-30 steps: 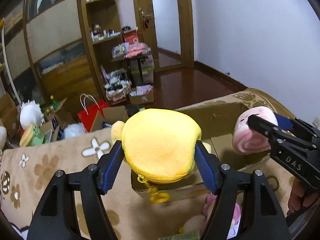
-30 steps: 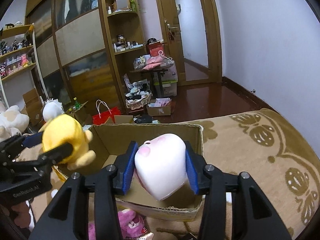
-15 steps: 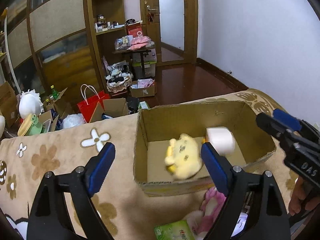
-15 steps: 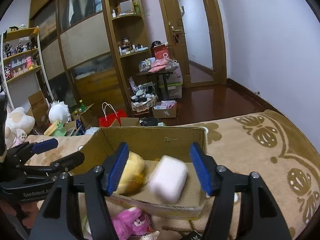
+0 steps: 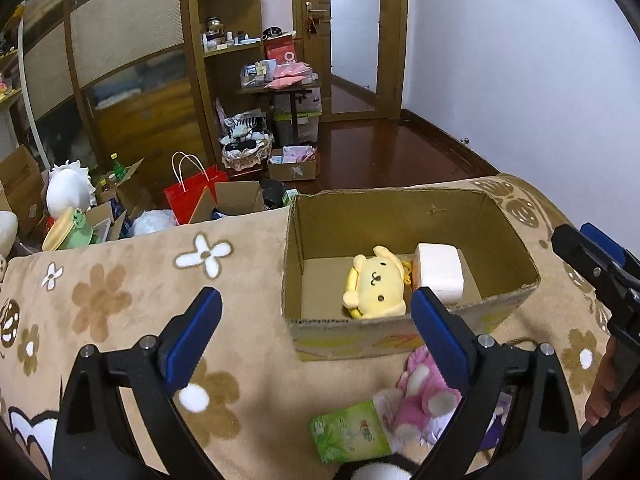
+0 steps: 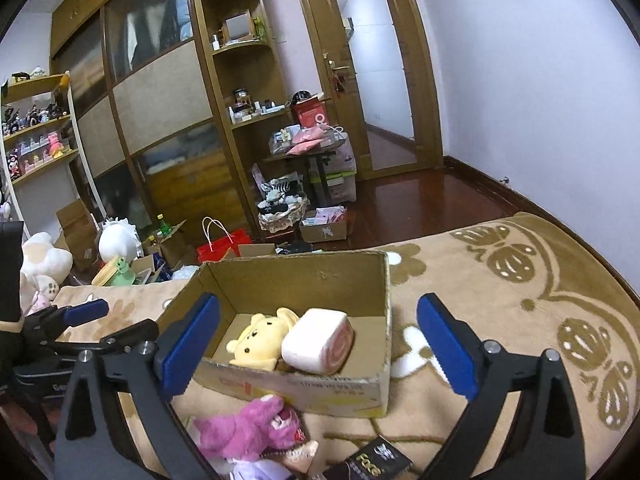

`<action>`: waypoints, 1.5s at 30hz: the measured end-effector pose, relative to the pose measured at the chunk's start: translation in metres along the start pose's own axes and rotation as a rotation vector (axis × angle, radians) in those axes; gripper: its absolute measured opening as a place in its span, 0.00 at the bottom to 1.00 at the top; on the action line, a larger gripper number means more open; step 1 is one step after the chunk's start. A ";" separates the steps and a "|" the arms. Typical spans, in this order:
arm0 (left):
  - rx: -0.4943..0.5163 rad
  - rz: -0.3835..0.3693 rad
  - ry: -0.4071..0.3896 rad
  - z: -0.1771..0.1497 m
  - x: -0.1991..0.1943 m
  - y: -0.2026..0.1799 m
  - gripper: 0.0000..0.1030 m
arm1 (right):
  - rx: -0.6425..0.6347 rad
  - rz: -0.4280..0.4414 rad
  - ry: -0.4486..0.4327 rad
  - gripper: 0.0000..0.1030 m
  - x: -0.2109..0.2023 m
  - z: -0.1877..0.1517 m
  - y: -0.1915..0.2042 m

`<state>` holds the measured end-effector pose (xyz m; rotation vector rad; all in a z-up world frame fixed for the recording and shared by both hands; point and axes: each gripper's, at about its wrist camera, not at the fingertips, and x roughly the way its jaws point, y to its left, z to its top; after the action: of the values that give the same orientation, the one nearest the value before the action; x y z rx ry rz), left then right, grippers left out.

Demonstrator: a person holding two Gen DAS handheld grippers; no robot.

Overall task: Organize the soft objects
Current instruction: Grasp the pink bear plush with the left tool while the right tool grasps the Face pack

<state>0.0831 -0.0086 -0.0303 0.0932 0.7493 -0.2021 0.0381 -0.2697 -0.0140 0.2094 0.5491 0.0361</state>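
Observation:
An open cardboard box (image 5: pixel 328 332) (image 6: pixel 384 292) stands on a beige flowered blanket. In it lie a yellow plush dog (image 5: pixel 376 284) (image 6: pixel 260 338) and a white and pink roll-shaped plush (image 5: pixel 438 272) (image 6: pixel 318 340), side by side. My left gripper (image 5: pixel 316 328) is open and empty, in front of the box's left half. My right gripper (image 6: pixel 318 346) is open and empty, above the box's near wall. A pink plush bear (image 5: pixel 420 392) (image 6: pixel 248 426) lies on the blanket in front of the box.
A green tissue pack (image 5: pixel 350 432) lies beside the pink bear. A black packet (image 6: pixel 376 462) lies at the near edge. Beyond the bed are a red bag (image 5: pixel 192 192), open cartons, a white plush (image 5: pixel 66 188) and wooden shelves.
Both grippers opened and let go: the yellow dog and the roll plush dropped into the box. Both grippers then drew back from the box.

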 end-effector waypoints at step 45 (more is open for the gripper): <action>0.114 -0.104 0.164 -0.029 0.020 -0.052 0.92 | 0.136 -0.074 0.316 1.00 0.030 -0.059 -0.030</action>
<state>0.0665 -0.0581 -0.0654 0.1809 0.9071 -0.3392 0.0321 -0.2849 -0.0845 0.3185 0.8752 -0.0407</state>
